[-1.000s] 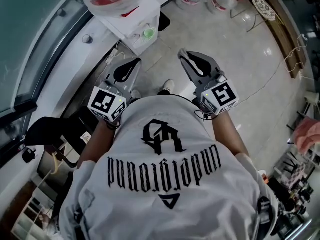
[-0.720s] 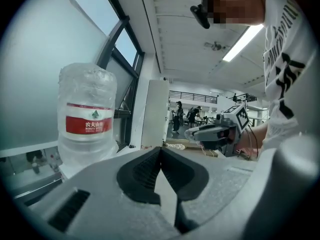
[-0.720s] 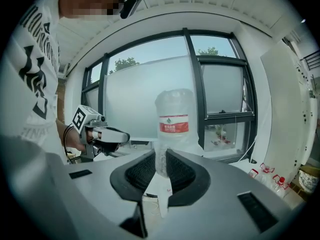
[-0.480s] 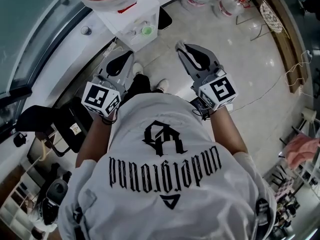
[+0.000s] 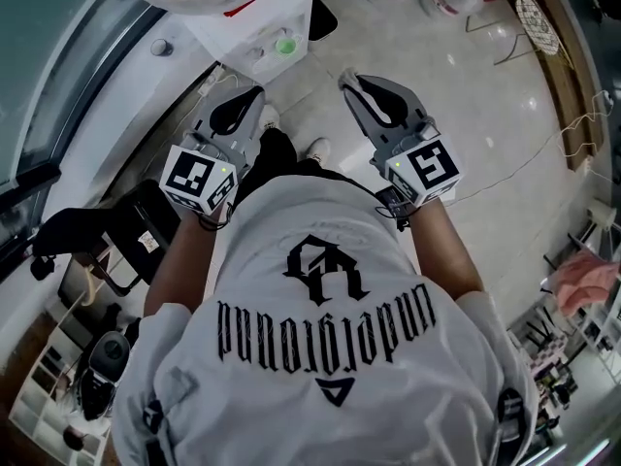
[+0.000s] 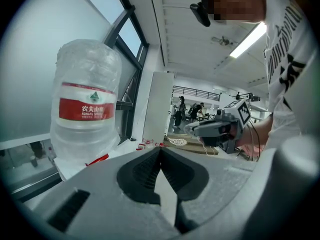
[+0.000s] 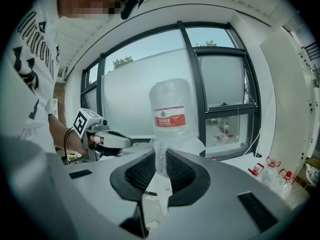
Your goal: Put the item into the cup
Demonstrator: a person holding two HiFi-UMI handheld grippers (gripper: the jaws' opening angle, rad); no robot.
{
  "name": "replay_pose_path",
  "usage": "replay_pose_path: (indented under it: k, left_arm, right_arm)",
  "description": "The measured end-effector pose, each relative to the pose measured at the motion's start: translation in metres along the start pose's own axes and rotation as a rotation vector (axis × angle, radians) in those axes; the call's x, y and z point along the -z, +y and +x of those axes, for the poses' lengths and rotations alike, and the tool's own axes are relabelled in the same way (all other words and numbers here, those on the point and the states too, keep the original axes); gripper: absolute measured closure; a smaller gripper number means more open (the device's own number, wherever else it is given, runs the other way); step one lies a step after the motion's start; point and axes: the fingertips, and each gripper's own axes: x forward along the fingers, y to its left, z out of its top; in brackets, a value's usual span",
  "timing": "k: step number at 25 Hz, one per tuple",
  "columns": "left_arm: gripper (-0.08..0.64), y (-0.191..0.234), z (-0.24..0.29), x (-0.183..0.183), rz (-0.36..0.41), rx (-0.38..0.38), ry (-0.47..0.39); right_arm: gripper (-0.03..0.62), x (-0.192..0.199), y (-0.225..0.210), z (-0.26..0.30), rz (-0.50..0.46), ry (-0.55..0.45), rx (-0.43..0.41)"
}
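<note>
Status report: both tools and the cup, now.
Left tool shut, empty. Right tool a crack apart, empty. No cup or item made out in any view. Water bottle straight ahead.

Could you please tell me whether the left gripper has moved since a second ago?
Yes, slightly. The left gripper, jaws shut, has edged forward in the head view and is a little nearer the white water dispenser with the green knob.

Floor (image 5: 485, 85): glossy pale tile beneath you.
Windows (image 7: 220, 79): dark-framed, frosted panes ahead of you.
Ceiling light (image 6: 248, 39): one strip, lit.
</note>
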Motion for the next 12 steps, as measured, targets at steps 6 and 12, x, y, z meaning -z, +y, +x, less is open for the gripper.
replay_pose_path:
  k: [6,12]
  left_arm:
    - [0.545,0.025,0.024,0.025,0.002,0.02,0.046]
    - [0.545,0.047,0.044,0.046,-0.02,0.046,0.093]
  right_arm:
    - [0.528,0.021,-0.015,0.031,0.047,0.033,0.015]
    - [0.528,0.041,-0.028,0.062,0.099,0.069,0.013]
